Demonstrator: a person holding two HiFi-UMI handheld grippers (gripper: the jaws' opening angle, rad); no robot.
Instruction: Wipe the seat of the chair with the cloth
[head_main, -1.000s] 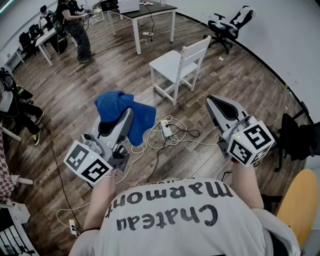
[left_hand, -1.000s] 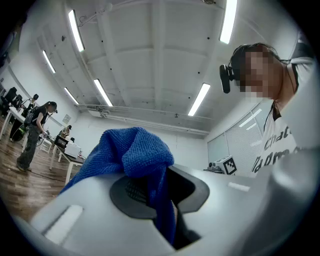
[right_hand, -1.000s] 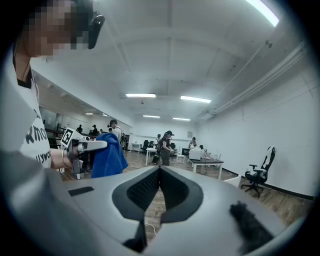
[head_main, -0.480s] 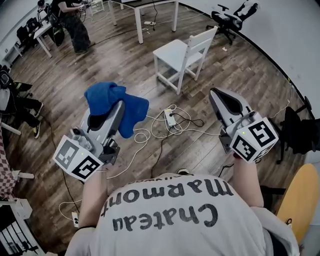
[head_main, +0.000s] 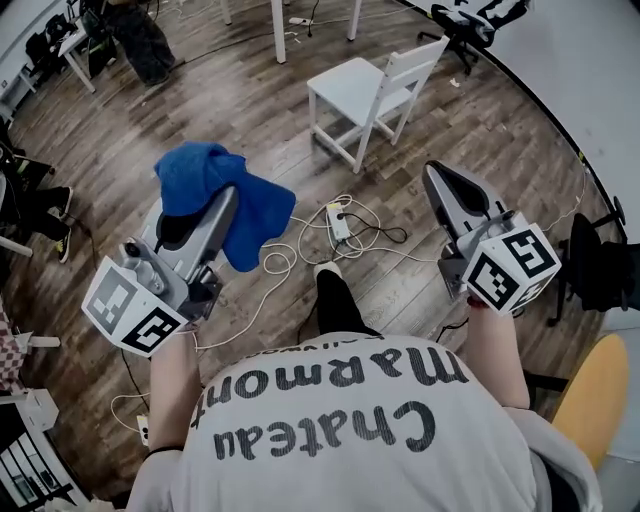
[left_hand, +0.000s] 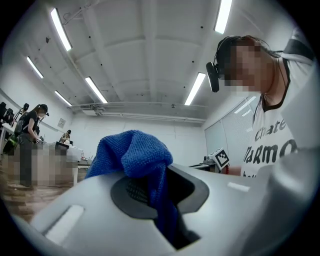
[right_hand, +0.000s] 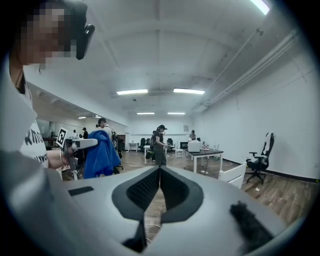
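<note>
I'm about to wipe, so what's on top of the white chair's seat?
Nothing shows on the seat; it looks bare. The cloth hangs from the left gripper, well apart. What lies directly beneath the seat is covered.

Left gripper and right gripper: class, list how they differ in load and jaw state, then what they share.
The left gripper clamps a blue cloth that drapes over its tip; the right gripper holds nothing. The left gripper's jaws close on fabric; the right gripper's meet bare at the tips. Both are grey and point toward the white chair.
</note>
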